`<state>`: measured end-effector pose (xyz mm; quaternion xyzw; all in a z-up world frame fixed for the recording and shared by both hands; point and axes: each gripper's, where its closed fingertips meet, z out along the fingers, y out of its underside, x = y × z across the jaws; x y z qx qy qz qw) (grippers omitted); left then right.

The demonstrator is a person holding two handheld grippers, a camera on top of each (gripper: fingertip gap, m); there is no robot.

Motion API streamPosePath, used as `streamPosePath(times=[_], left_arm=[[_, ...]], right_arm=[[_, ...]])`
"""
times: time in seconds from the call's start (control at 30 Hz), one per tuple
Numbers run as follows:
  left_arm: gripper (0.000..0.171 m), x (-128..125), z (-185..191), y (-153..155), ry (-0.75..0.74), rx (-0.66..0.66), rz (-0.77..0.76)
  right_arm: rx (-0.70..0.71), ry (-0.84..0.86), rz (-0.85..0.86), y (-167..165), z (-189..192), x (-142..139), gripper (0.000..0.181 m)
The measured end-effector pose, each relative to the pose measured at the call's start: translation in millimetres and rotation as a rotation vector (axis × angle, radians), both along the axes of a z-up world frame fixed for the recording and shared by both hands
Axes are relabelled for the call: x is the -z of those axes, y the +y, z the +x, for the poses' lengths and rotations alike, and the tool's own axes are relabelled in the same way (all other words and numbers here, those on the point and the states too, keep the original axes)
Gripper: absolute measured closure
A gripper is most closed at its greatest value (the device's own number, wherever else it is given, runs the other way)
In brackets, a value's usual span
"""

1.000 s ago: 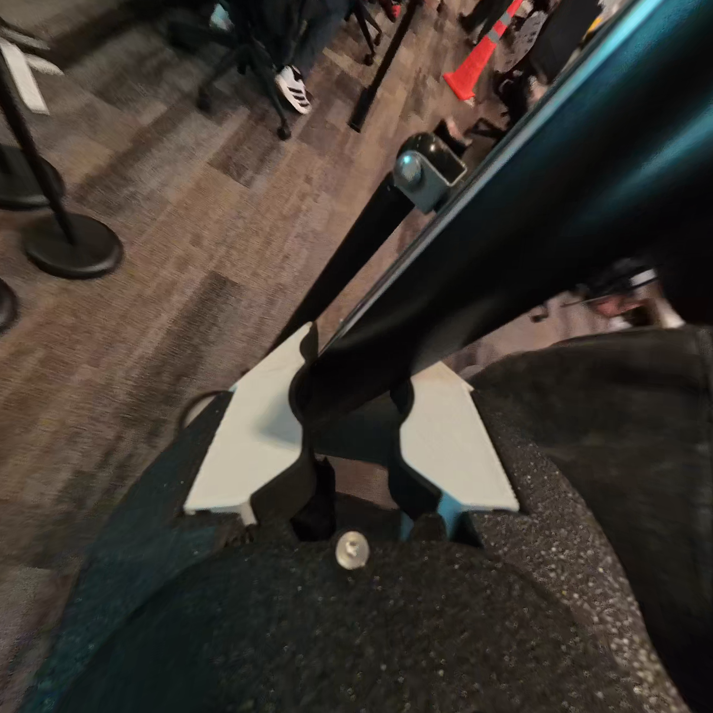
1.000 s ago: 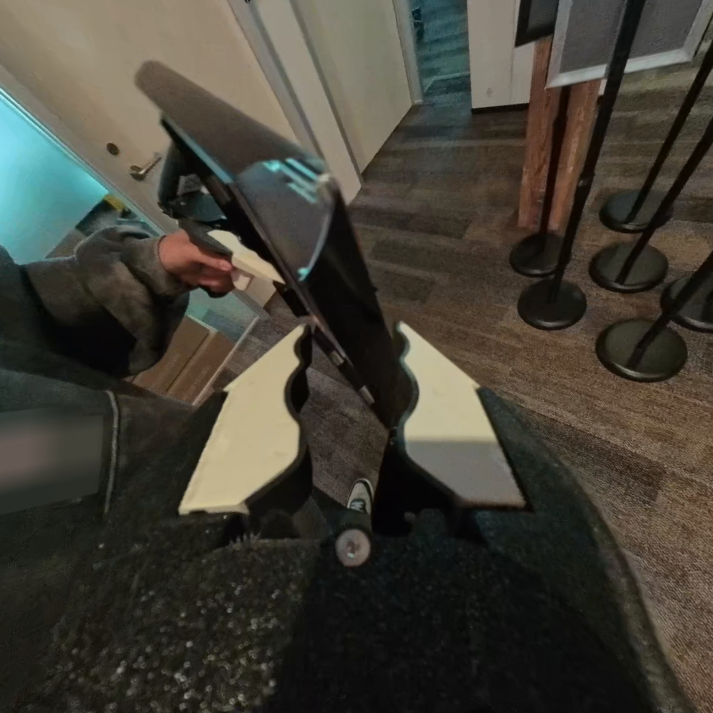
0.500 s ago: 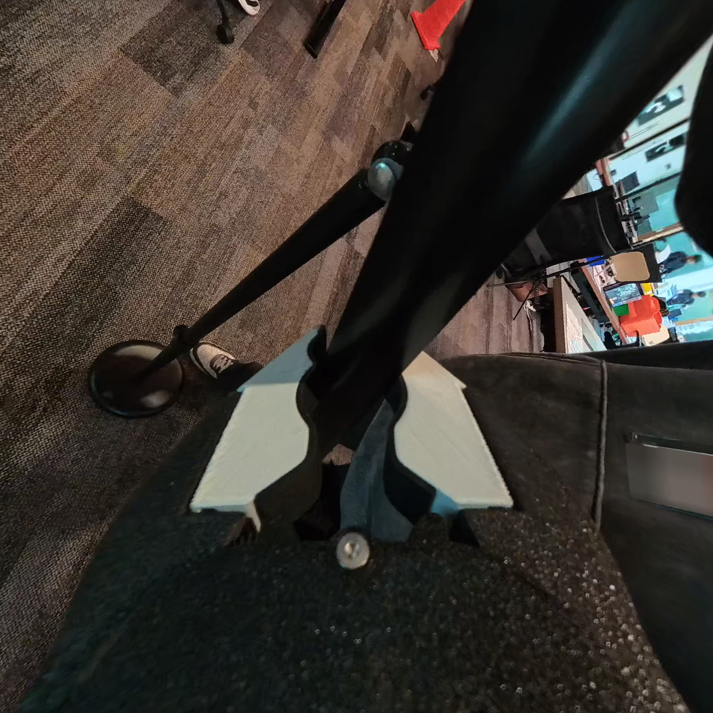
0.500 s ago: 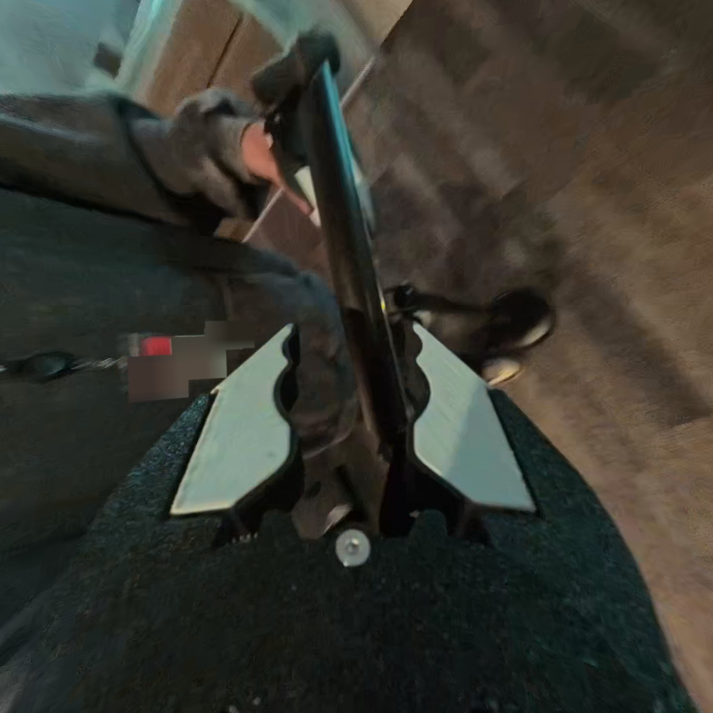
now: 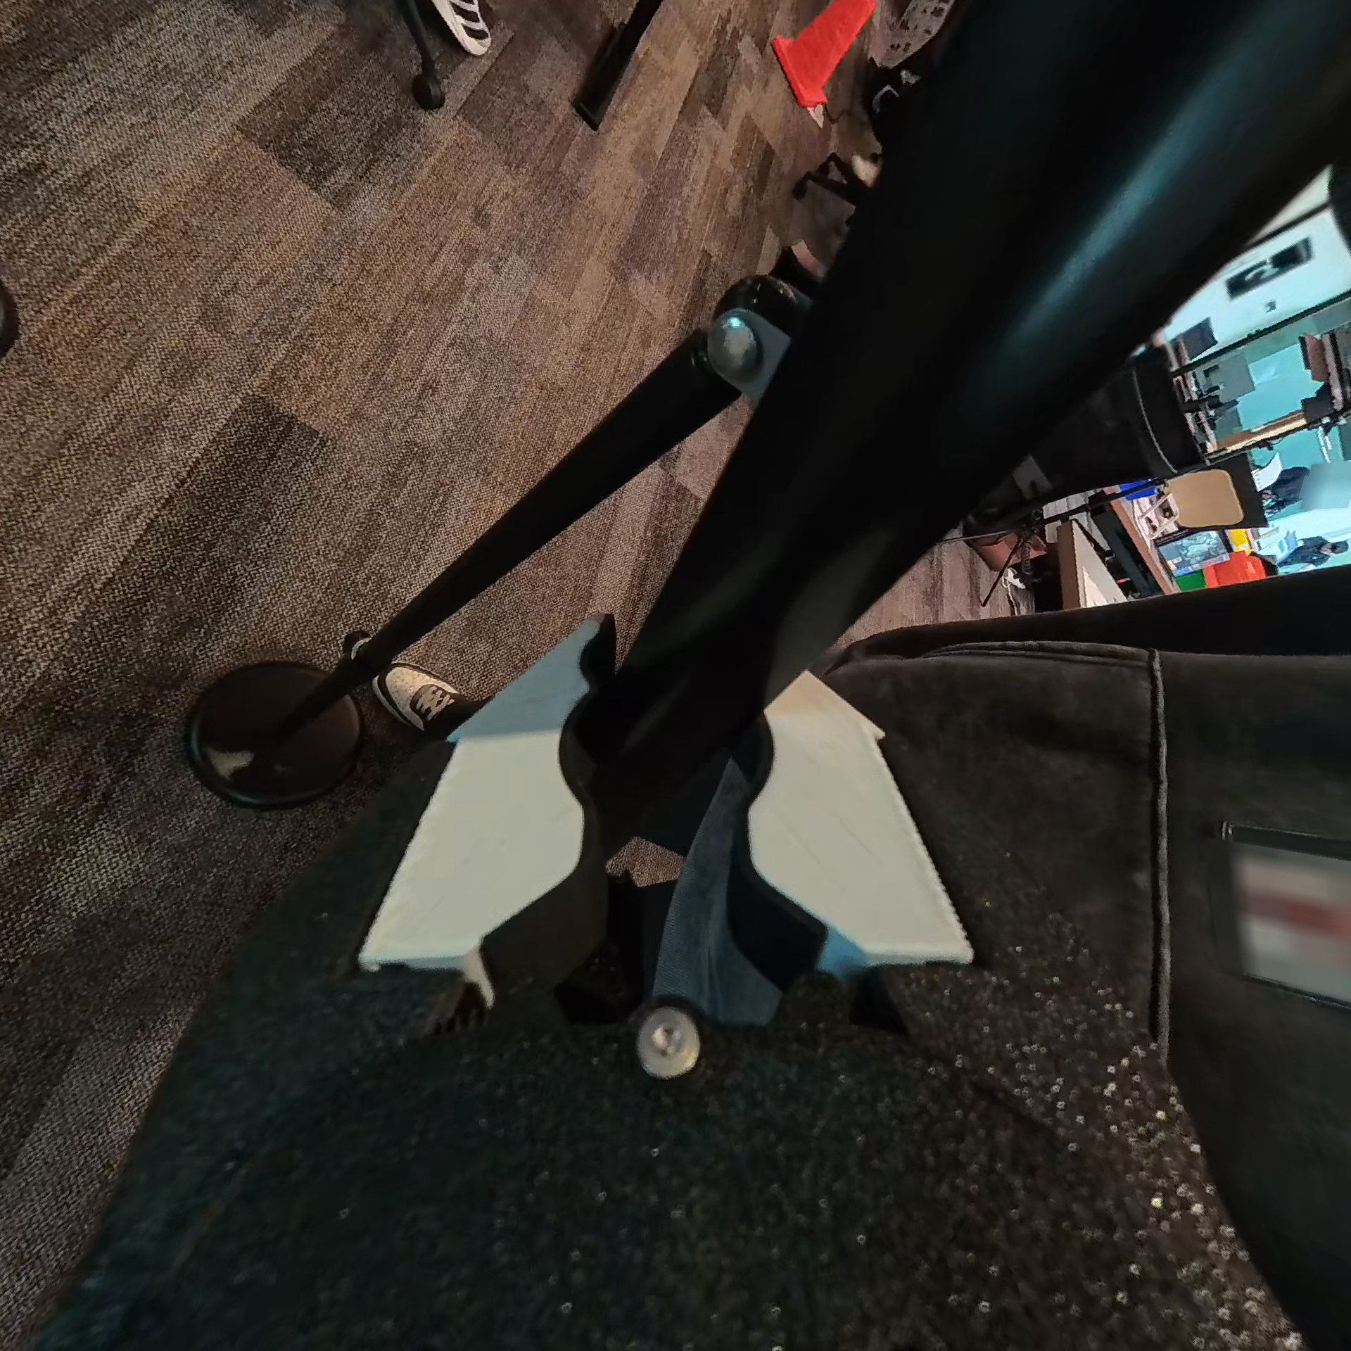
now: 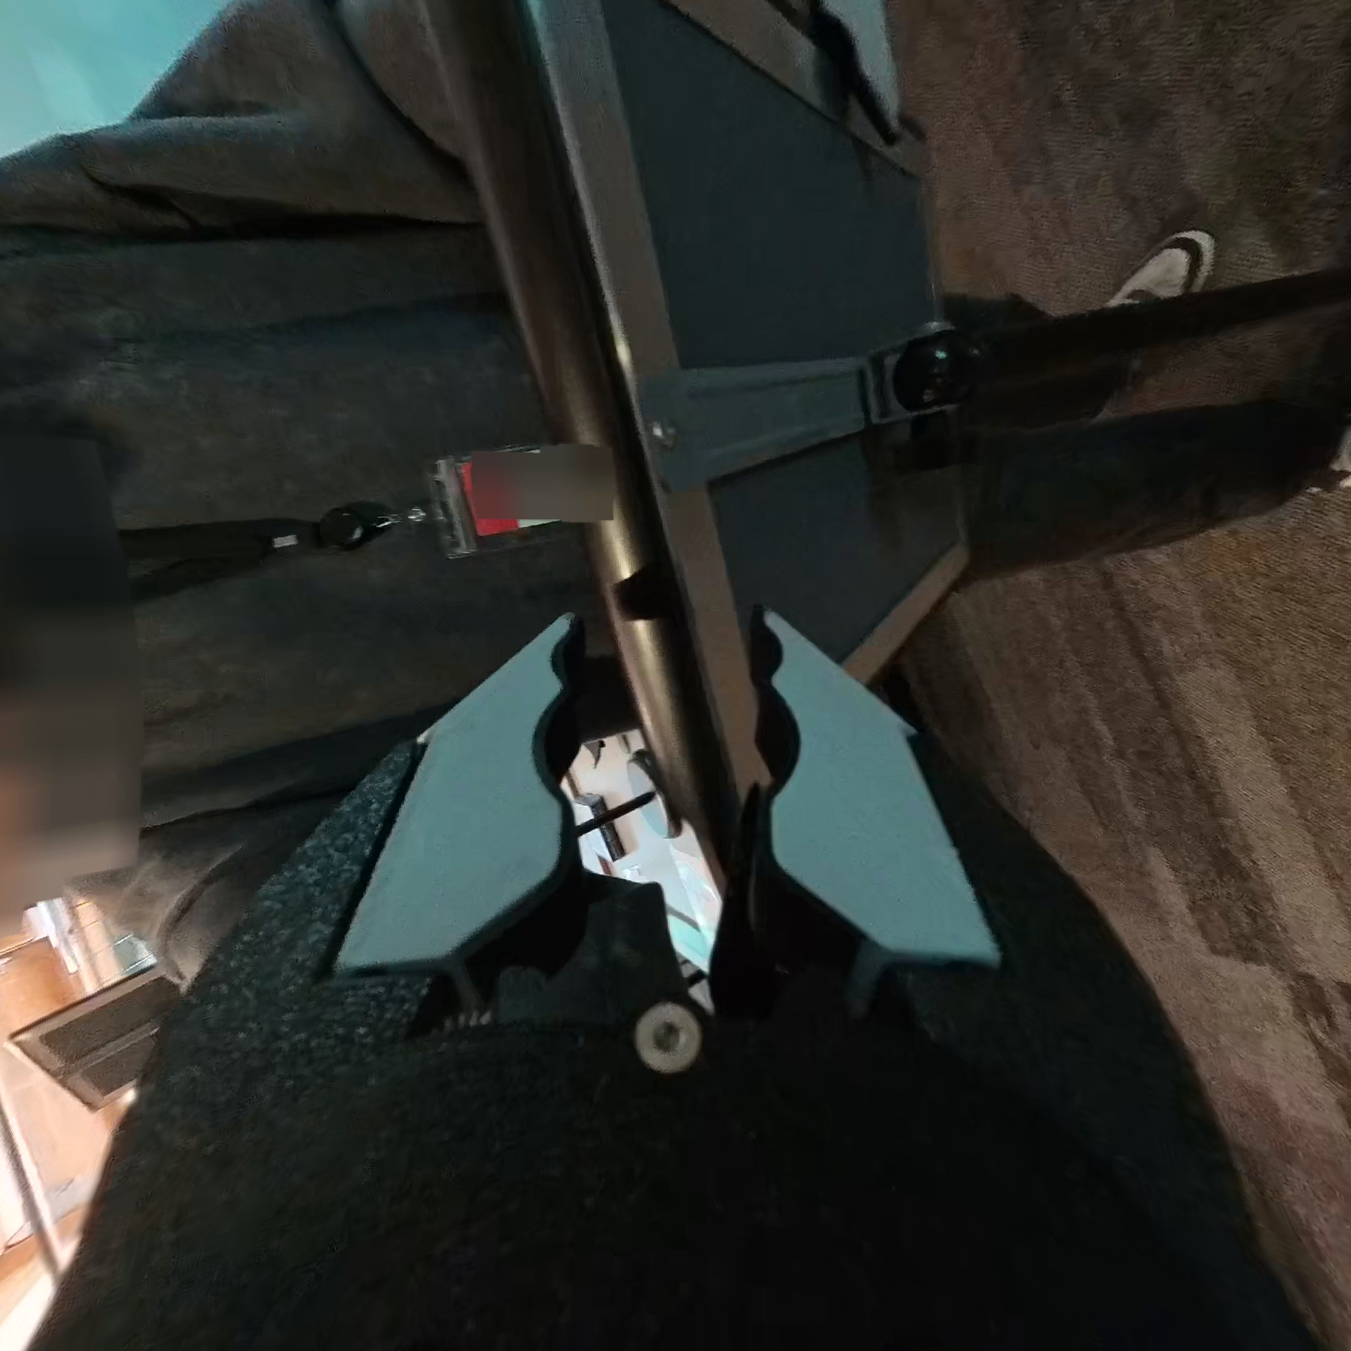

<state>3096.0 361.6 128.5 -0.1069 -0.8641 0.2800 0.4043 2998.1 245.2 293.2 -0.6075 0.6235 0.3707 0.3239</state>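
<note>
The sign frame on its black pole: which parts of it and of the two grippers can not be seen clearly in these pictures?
- Sign frame, left wrist view: its top is cut off by the picture edge.
- Left gripper: the frame fills the gap, hiding the pad contact.
- Pole, right wrist view: blurred, its base out of picture.
- Right gripper: frame edge passes between the fingers; the grip is uncertain.
- Round base: partly behind the pole.

Around the one framed sign panel (image 5: pixel 972 351) on its black pole (image 5: pixel 526 519) stand two grippers: one left gripper (image 5: pixel 680 720) and one right gripper (image 6: pixel 669 680). Beside the pole's one round base (image 5: pixel 274 735) is one shoe (image 5: pixel 420 694). Beyond the panel lies one orange cone (image 5: pixel 819 44).
</note>
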Motion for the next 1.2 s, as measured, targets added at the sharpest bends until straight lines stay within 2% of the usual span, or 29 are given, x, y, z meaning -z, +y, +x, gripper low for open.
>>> streamPosePath(times=[0.07,0.13,0.23,0.37,0.47,0.53,0.57,0.6,0.7,0.77,0.8,0.87,0.9,0.93,1.0,1.03,1.07,1.1,1.2], left_arm=[[0.144,0,1,-1,0.008,0.003,0.006],[0.144,-1,1,-1,0.011,0.011,0.009],[0.144,-1,-1,-1,0.01,0.017,0.014],[0.144,-2,1,1,0.019,0.007,0.018],[0.144,-2,3,1,0.032,-0.006,0.019],[0.145,-4,2,0,0.047,-0.009,0.02],[0.146,-5,0,-1,0.057,-0.007,0.023],[0.146,-6,-1,-1,0.063,-0.007,0.026],[0.146,-4,2,-4,0.043,-0.007,0.021],[0.145,-4,3,-4,0.053,-0.006,0.018],[0.145,-4,2,-3,0.054,0.0,0.019],[0.145,-4,1,-3,0.047,0.008,0.016],[0.145,-4,1,-3,0.05,0.006,0.016],[0.145,-5,2,-3,0.058,0.006,0.016],[0.143,-5,2,-3,0.075,0.012,0.011],[0.143,-6,2,-3,0.082,0.015,0.009],[0.143,-6,2,-2,0.09,0.02,0.009],[0.142,-6,2,-2,0.098,0.029,0.013],[0.141,-6,-1,-3,0.1,0.091,0.027]], right_arm=[[0.005,0.017,-0.028,-7,-3,8,0.136],[0.021,0.009,0.12,7,-3,-8,0.134],[-0.039,-0.027,0.071,12,-9,5,0.144],[-0.072,-0.135,0.037,14,-5,6,0.148],[-0.093,-0.216,-0.085,12,-1,10,0.153],[-0.132,-0.275,-0.267,4,1,18,0.159],[-0.167,-0.314,-0.41,-6,3,26,0.173],[-0.165,-0.318,-0.463,-9,4,26,0.172],[-0.121,-0.368,-0.518,-5,7,24,0.171],[-0.108,-0.468,-0.571,-6,7,20,0.169],[-0.045,-0.544,-0.58,-9,8,12,0.169],[0.21,-0.718,-0.506,-19,2,-18,0.157],[0.356,-0.802,-0.472,-29,-10,-29,0.153],[0.476,-0.864,-0.46,-39,-32,-28,0.155],[0.666,-0.904,-0.456,-49,-89,7,0.181],[0.801,-0.93,-0.38,-49,-109,23,0.181],[0.868,-0.967,-0.227,-37,-121,35,0.181],[0.896,-0.99,-0.097,-23,-126,47,0.179],[0.88,-0.982,0.002,7,-112,87,0.147]])
